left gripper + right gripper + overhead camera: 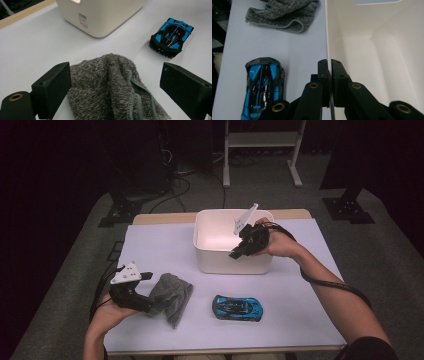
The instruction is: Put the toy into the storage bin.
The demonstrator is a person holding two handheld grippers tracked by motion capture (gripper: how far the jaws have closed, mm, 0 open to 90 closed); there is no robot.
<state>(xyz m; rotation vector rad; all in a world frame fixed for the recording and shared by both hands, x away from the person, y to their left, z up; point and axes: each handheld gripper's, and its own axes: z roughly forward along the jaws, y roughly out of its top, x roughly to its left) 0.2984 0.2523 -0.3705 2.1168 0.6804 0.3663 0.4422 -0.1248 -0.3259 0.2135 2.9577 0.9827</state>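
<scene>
Cloth (112, 87) at desk (300, 320) front-left, between spread, released left gripper (112, 85) fingers: pre-grasp step. Right gripper (329, 75) fingers clenched on bin (232, 262) wall. Next, probably: close on cloth, lift toward bin.

The toy car (237, 308) is bright blue with black panels. The cloth (112, 87) is a mottled grey knit with a paler grey hem. The bin (232, 261) is plain cream-white, on a pale lilac mat (300, 305).
</scene>
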